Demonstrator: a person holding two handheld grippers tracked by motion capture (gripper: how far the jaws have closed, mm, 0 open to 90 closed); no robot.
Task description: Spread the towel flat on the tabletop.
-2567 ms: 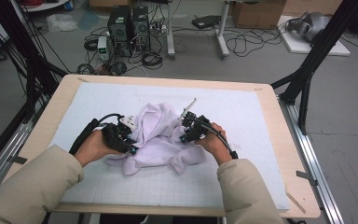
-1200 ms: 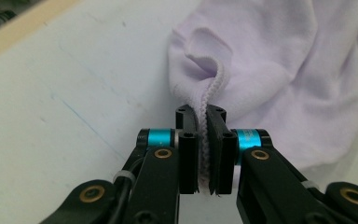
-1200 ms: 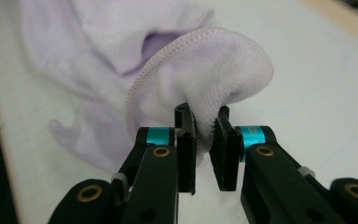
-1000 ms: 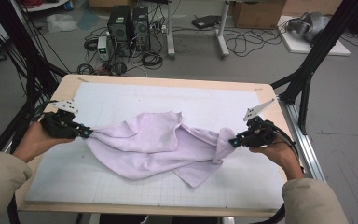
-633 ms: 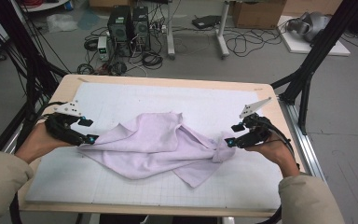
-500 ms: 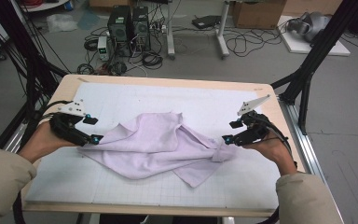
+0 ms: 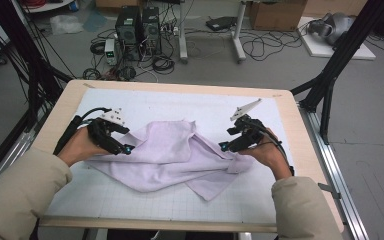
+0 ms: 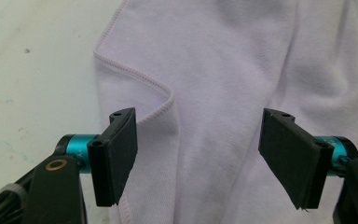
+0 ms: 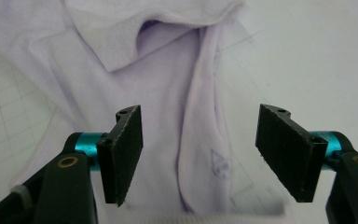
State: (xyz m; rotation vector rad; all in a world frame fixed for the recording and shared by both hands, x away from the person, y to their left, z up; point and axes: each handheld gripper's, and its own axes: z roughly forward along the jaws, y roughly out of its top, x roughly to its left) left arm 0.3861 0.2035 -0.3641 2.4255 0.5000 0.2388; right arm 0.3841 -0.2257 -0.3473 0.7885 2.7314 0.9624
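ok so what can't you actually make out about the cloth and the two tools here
- Lilac cloth, high view: its own folds hide the lower layers, so its full shape is unclear.
- Cloth, left gripper view: cut off by the top, right and bottom edges.
- Small mark on the cloth, right gripper view: too faint to read.
- Left tool and right tool, high view: too small to show whether the pads touch the cloth.

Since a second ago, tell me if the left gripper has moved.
Yes. The left gripper has moved inward from the table's left edge toward the middle, over the cloth, jaws open.
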